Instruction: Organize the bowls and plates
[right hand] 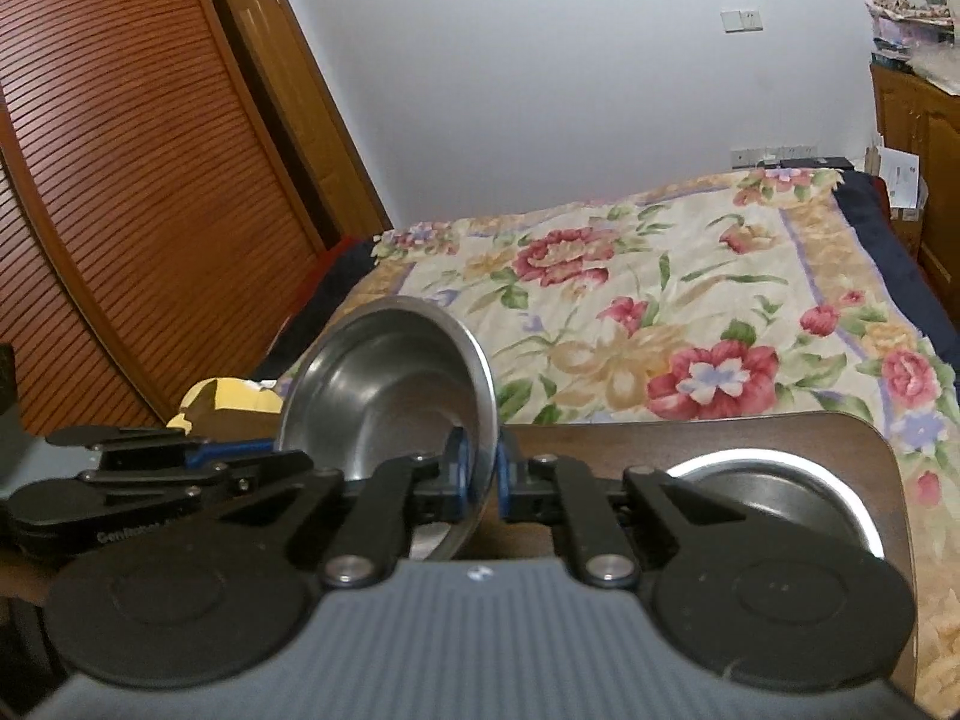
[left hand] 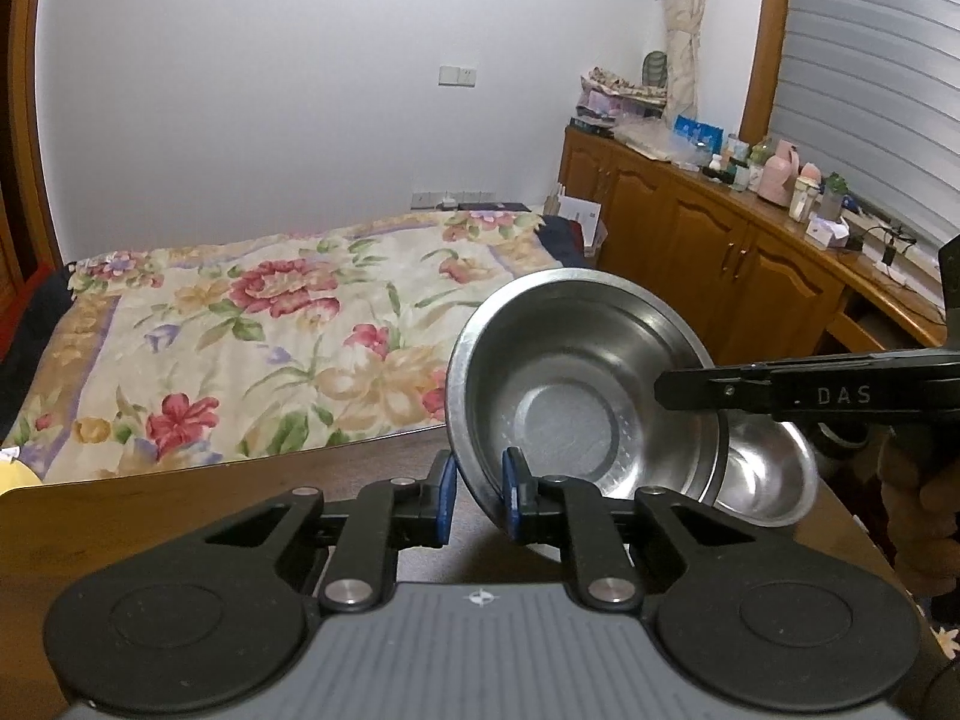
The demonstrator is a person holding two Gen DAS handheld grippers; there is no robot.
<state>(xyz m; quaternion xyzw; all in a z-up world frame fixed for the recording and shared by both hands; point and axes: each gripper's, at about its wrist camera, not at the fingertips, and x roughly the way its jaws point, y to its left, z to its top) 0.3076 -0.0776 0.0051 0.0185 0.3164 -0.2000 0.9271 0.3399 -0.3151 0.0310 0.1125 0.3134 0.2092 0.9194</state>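
A tilted steel bowl [left hand: 576, 396] hangs above the dark wooden table [left hand: 180, 510], its inside facing me. My left gripper [left hand: 477, 480] is shut on the bowl's lower left rim, a blue pad on each side of the wall. My right gripper [left hand: 666, 390] comes in from the right, and its black fingers reach the same bowl's right rim. In the right wrist view, my right gripper [right hand: 480, 471] is shut on the rim of the bowl [right hand: 384, 390]. My left gripper [right hand: 258, 453] meets the bowl's left edge. A second steel bowl [right hand: 780, 480] [left hand: 768, 468] rests on the table.
A bed with a floral cover [left hand: 270, 330] lies just beyond the table's far edge [right hand: 690, 420]. A yellow object [right hand: 240, 402] sits at the table's left. A wooden cabinet [left hand: 720, 240] crowded with bottles runs along the right, and a slatted wardrobe door [right hand: 120, 210] stands on the left.
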